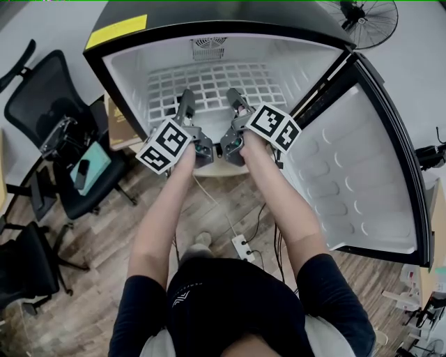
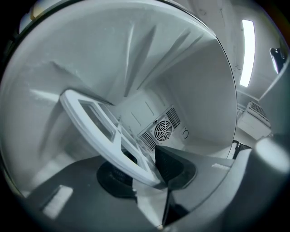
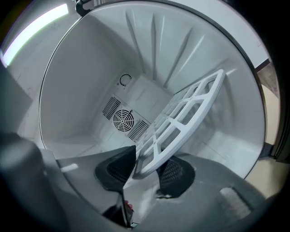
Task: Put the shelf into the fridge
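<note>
A white plastic grid shelf [image 1: 209, 87] lies flat inside the open small fridge [image 1: 125, 73], reaching toward its back wall. My left gripper [image 1: 187, 104] is shut on the shelf's front rim at the left; in the left gripper view the rim [image 2: 97, 131] runs between the dark pads [image 2: 170, 165]. My right gripper [image 1: 235, 103] is shut on the front rim at the right, and the right gripper view has the shelf [image 3: 183, 122] clamped between both pads [image 3: 174, 174]. A round fan grille [image 3: 122, 120] sits on the fridge's back wall.
The fridge door [image 1: 362, 174] hangs wide open at the right, with moulded egg pockets. An office chair [image 1: 66, 150] stands at the left, a second chair [image 1: 24, 268] lower left. A power strip [image 1: 244, 247] and cables lie on the wooden floor. A fan [image 1: 366, 21] stands behind.
</note>
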A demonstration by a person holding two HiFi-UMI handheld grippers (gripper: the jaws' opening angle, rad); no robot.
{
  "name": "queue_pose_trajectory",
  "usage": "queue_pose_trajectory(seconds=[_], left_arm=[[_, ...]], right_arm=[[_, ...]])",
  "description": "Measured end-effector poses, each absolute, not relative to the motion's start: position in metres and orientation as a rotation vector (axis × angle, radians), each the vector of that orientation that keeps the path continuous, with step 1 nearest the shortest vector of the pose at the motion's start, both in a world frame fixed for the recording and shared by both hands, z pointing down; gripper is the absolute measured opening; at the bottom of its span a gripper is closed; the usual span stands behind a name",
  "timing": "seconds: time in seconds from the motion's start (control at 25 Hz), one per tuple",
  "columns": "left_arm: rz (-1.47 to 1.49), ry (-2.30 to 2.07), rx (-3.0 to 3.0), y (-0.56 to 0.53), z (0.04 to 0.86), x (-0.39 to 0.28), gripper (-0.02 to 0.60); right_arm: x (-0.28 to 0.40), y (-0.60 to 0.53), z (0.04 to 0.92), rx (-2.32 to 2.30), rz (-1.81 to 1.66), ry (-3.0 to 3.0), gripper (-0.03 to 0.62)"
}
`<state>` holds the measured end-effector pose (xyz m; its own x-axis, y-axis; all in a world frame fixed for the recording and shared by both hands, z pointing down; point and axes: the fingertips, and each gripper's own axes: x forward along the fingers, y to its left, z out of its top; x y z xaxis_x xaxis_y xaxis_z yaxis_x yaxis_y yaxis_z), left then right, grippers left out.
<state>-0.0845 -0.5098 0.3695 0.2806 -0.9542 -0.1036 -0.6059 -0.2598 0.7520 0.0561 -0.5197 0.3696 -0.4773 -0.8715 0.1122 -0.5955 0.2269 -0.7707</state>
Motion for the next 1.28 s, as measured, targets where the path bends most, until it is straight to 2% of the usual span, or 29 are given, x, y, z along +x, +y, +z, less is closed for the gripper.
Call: queue_pose_trajectory(seconds=[0.88,0.96,1.08,1.16,1.28], left_arm=[[-0.757,-1.317,1.924,-0.476,0.374,-0.084,0.146],[-0.745,-1.319,1.938,-0.468,0.375,-0.084,0.118],[-0.718,-1.325,1.945,-0.455,0.378,-0.085,0.116],[-0.688,-1.346,1.956,-0.447,0.380,-0.087,0.068],[-0.650,-1.363,1.982,-0.436,0.381,-0.087,0.039]], right_arm=[[0.066,-0.482,0.370,-1.381,-1.126,2.109,0.129],[0.071,-0.473,0.368,-1.397,-1.111,2.101,0.123],[0.081,-0.458,0.365,-1.421,-1.081,2.091,0.083],[0.086,-0.450,0.361,-1.428,-1.053,2.097,0.077],[0.091,-0.439,0.358,-1.429,-1.030,2.105,0.077]])
